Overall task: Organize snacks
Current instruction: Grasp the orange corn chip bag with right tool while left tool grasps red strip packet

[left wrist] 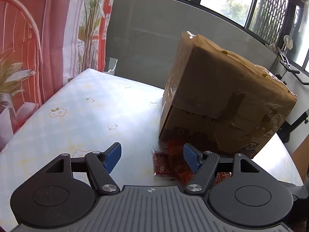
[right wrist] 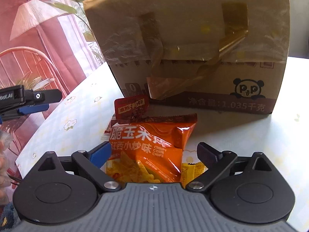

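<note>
Snacks sat lower centre, in front of the box [right wrist: 193, 48]. Right gripper [right wrist: 154, 152] was spread wide around the chips bag [right wrist: 146, 147], not clenched: pre-grasp. Left gripper [left wrist: 152, 159] hung open, empty, over the small packet [left wrist: 161, 164]. Next, probably: close on bag, lift.

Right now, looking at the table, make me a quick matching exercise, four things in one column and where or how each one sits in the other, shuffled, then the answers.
Things:
1. cardboard box
2. orange corn chips bag
3. small red sachet
4. left tongs

Places or states:
A. between the open right tongs
B. open, holding nothing
C. behind the snacks, taped flaps
D. between the chips bag and the box

Pairs: 1-C, 2-A, 3-D, 4-B
</note>
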`<state>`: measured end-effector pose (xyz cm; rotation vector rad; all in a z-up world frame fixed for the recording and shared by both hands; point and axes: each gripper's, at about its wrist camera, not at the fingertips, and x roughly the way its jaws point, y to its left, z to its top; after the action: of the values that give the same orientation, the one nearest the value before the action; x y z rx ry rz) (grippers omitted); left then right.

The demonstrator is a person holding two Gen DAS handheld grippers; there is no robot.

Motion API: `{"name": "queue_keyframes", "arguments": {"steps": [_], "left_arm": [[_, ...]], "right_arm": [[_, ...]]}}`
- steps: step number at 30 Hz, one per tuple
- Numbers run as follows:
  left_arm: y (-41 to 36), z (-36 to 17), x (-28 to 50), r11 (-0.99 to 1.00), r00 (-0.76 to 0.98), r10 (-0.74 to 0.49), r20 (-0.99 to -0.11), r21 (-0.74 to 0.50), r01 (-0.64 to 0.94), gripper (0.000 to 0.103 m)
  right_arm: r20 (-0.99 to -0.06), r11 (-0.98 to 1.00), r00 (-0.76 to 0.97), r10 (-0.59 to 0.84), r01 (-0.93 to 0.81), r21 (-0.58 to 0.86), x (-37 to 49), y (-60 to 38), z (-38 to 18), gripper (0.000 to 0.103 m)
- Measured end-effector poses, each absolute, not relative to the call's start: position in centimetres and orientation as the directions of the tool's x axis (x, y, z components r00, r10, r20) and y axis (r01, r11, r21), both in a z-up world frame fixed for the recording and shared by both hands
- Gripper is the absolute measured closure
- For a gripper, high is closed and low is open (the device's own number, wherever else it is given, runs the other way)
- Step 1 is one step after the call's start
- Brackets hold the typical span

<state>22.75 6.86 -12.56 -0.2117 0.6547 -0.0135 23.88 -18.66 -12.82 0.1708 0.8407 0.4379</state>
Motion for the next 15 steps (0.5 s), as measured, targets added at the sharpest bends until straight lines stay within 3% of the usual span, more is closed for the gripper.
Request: {"name": "queue_keyframes", "arguments": {"steps": [7,15], "left_arm": [[6.4,-13.6,21.7,0.978,0.775,-0.082,-0.627,-0.199,-0.058,0.03],[6.2,-13.6,21.4,0.978,0.771,-0.07,-0.632,-0.194,-0.071,0.03]], "right_arm": [[-0.675,0.877,0.561,0.479,-0.324,0.354,24.1,-18.1,-13.3,0.007],[-0.611,0.85,0.592,0.526,-0.348,0.395,23.0,-19.6,-12.5,0.027]]}}
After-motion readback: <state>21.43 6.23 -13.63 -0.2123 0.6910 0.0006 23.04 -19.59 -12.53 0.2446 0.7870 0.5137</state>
